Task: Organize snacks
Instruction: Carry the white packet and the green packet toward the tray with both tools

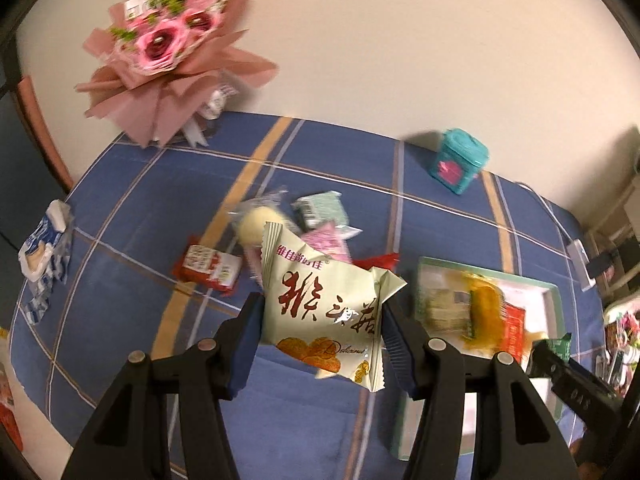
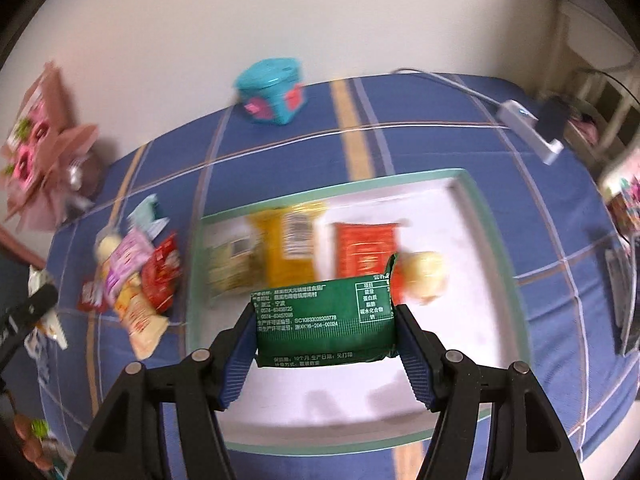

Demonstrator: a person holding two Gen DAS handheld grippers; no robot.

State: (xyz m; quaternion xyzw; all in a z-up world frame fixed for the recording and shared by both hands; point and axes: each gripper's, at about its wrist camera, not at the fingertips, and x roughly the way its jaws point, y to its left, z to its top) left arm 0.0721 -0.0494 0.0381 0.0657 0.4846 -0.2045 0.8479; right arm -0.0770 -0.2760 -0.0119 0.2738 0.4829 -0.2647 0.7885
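My left gripper [image 1: 320, 320] is shut on a cream snack packet [image 1: 324, 312] with red lettering and holds it above the blue checked cloth. Behind it lies a pile of loose snacks [image 1: 296, 224]: a red packet [image 1: 208, 268], a pale yellow one, a pink one and a mint one. My right gripper [image 2: 325, 334] is shut on a green snack packet [image 2: 324, 322] over the white tray [image 2: 472, 280]. In the tray lie a green-beige packet [image 2: 228, 260], a yellow packet [image 2: 288, 252], an orange-red packet [image 2: 364, 252] and a pale round snack [image 2: 426, 276]. The right gripper shows at the left view's right edge.
A teal tin [image 2: 272, 92] stands at the back by the wall. A pink bouquet [image 1: 168, 48] leans at the back left. A blue-white bag [image 1: 44, 256] lies at the cloth's left edge. A white power strip with cable [image 2: 528, 128] lies at the back right.
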